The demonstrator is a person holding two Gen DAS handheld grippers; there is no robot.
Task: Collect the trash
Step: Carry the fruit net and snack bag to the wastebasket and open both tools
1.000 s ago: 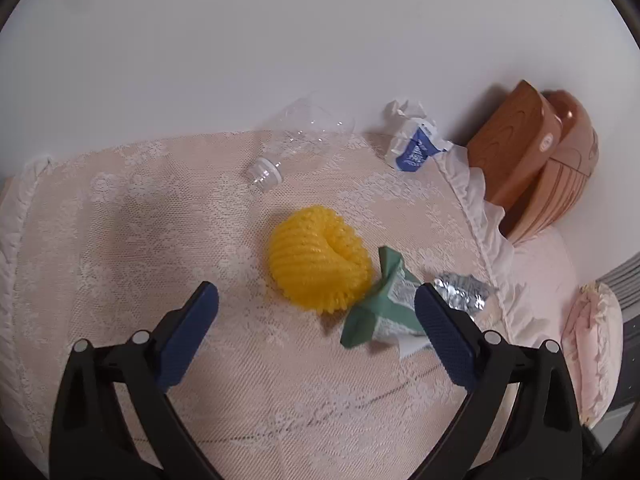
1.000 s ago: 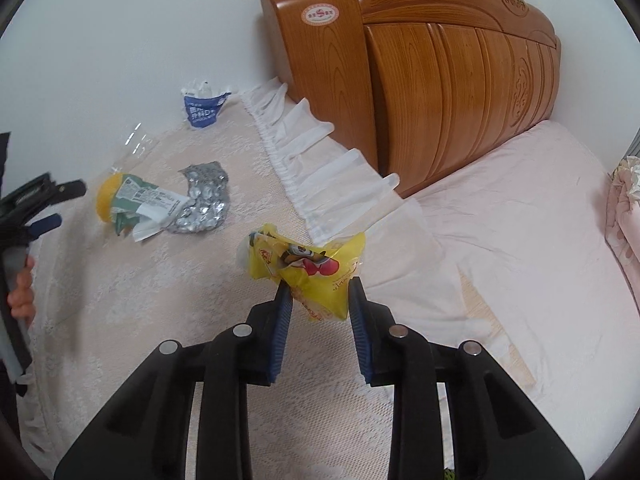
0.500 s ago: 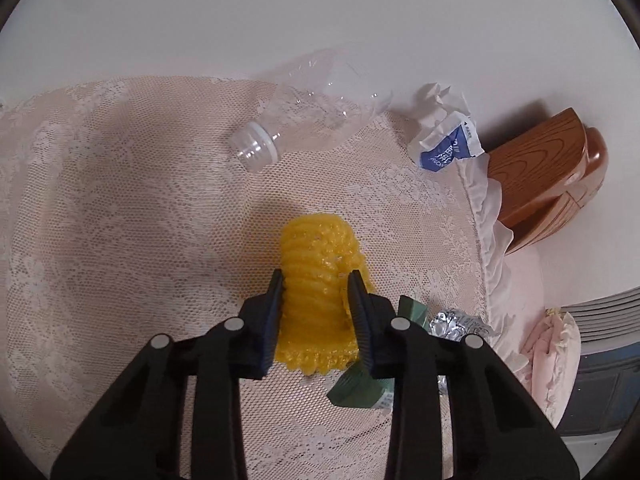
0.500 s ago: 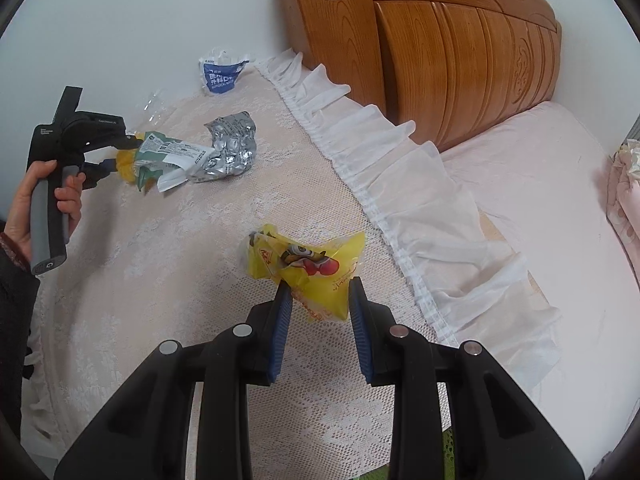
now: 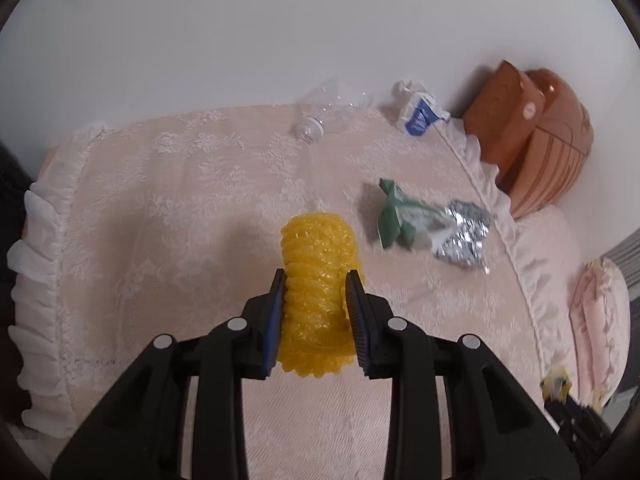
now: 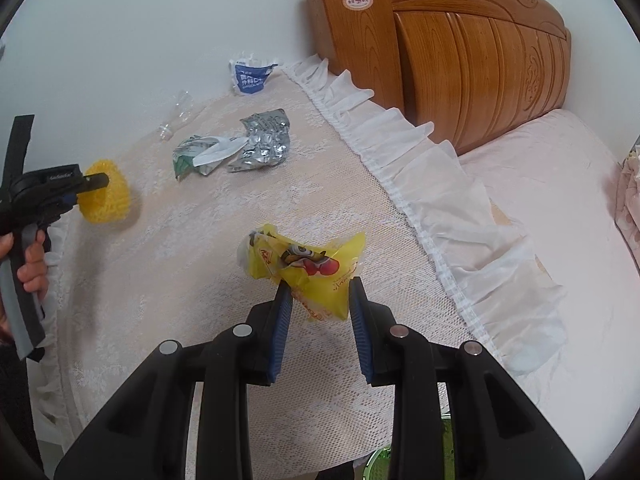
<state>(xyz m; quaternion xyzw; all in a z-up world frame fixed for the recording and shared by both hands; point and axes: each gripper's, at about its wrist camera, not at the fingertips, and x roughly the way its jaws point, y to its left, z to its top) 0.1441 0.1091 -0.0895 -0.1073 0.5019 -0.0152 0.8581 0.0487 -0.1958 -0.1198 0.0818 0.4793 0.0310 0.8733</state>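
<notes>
Clamping down on a yellow ribbed foam net sleeve (image 5: pixel 318 292), the left gripper (image 5: pixel 315 280) is pinching the soft tube between its 2 blue pads (image 5: pixel 275 320), which are squeezing its sides inward. From the right wrist view the same sleeve (image 6: pixel 107 191) is showing at the far left, raised above the pink lace bedspread (image 6: pixel 168 280), with a person's hand (image 6: pixel 30 264) wrapping around the grey handle below it.

Closing on a crumpled yellow snack wrapper with a cartoon print (image 6: pixel 310 268), the right gripper (image 6: pixel 320 292) is holding the wrapper's lower edge between its pads, the rest of the wrapper sticking up and forward over the bedspread.

Lying farther back on the lace are 4 more pieces of rubbish: a green and white paper packet (image 5: pixel 398 220) touching a crinkled silver foil bag (image 5: pixel 464 236), a clear plastic bottle (image 5: pixel 332 114) on its side near the white wall, and a white and blue crumpled pouch (image 5: pixel 418 114) just beside the wooden headboard (image 6: pixel 460 52). A white ruffled frill (image 6: pixel 420 184) is running along the bedspread's edge, with a pale pink mattress (image 6: pixel 560 208) beyond it.
</notes>
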